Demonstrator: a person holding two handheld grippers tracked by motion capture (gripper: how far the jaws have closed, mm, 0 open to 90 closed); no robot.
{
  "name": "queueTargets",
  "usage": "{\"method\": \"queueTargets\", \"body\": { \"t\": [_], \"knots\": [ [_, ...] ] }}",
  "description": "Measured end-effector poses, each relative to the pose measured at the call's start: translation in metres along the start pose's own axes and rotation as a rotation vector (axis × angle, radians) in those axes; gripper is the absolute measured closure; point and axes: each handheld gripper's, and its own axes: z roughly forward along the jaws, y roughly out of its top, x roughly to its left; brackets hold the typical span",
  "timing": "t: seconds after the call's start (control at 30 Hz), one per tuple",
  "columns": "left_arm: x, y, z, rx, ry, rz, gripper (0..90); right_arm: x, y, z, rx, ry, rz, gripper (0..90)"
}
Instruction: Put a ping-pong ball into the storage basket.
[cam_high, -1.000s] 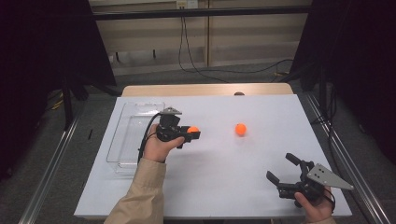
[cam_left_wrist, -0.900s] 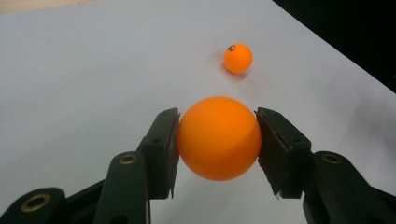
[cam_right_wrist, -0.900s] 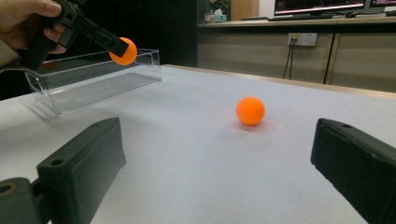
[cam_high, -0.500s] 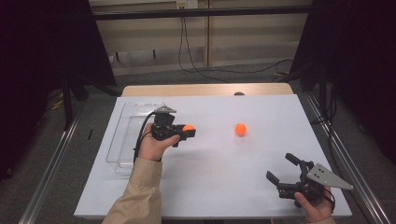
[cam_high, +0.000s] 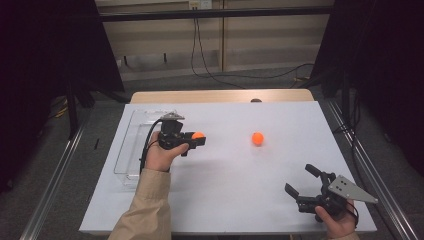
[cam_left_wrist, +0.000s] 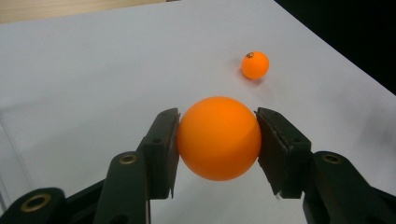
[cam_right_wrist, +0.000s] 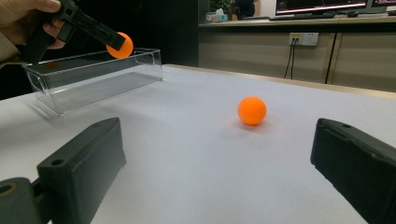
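Note:
An orange ball (cam_left_wrist: 218, 138) sits pinched between the black jaws of my left gripper (cam_high: 198, 138), which is shut on it and held above the table beside the clear box (cam_high: 131, 148). From the right gripper view that same held ball (cam_right_wrist: 119, 45) hangs above the box (cam_right_wrist: 93, 81). A second orange ball (cam_high: 257, 138) rests free on the white table (cam_high: 240, 195), right of the left gripper; it also lies in the left gripper view (cam_left_wrist: 255, 65) and the right gripper view (cam_right_wrist: 251, 110). My right gripper (cam_high: 301, 179) stands open near the front right corner, nothing between its jaws.
The clear plastic box runs along the table's left side. A wooden strip (cam_high: 220, 96) borders the far edge. Metal rails (cam_high: 55, 175) flank both sides of the table. Cables lie on the floor beyond.
My left hand has drifted a little to the left toward the clear box with the ball still gripped. The right gripper and the free ball have stayed put.

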Motion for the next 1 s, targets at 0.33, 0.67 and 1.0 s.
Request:
{"method": "queueTargets", "body": {
  "t": [0.33,0.67,1.0],
  "knots": [
    [0.005,0.0,-0.005,-0.009,0.011,-0.009,51.0,0.0,0.0,0.0,0.0,0.002,-0.001,2.5],
    [0.009,0.0,-0.01,-0.019,0.026,-0.013,51.0,0.0,0.0,0.0,-0.001,0.0,0.001,2.5],
    [0.014,-0.001,-0.015,-0.029,0.042,-0.019,51.0,0.0,0.0,0.0,-0.001,0.002,0.0,2.5]
  ]
}}
